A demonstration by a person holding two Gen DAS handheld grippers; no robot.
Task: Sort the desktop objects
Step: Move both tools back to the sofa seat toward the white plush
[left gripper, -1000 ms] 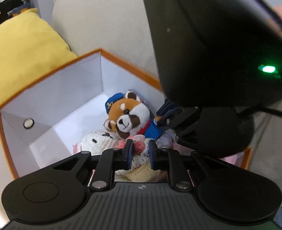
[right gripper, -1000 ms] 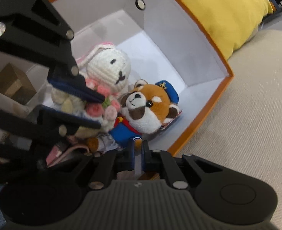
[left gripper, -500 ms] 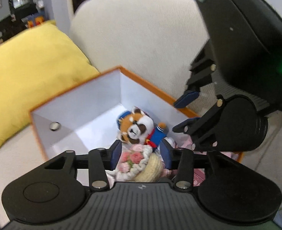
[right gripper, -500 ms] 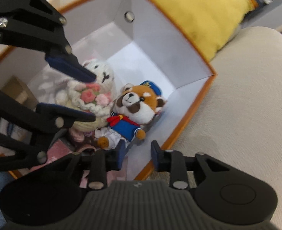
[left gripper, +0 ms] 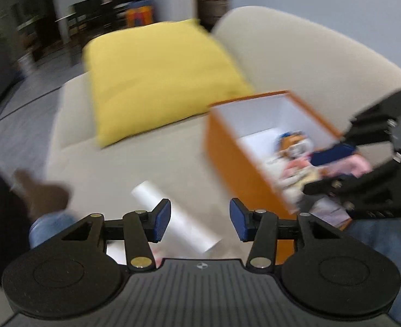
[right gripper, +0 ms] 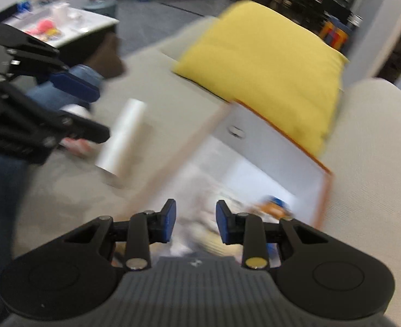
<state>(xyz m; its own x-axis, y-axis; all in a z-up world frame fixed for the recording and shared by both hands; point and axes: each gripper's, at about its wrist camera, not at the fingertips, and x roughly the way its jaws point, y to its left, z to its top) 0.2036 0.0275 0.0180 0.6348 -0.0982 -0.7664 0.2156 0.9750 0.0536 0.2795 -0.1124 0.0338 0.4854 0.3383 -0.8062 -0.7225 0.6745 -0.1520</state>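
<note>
With the plush toys lying in the orange box near the sofa's back edge, I judge that part done. My left gripper has just been opening, nothing between its pads; my right gripper stands parted and empty over the box. One white roll waits on the seat beside the box.

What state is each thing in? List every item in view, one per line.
Left gripper: jaws apart, nothing between them, just opened.
Right gripper: jaws apart, empty, above the box.
Orange cardboard box with white inside: open-topped, on the beige sofa.
Plush toys: inside the box, blurred.
White plastic roll: lying on its side outside the box.
Yellow cushion: resting behind the box.
</note>
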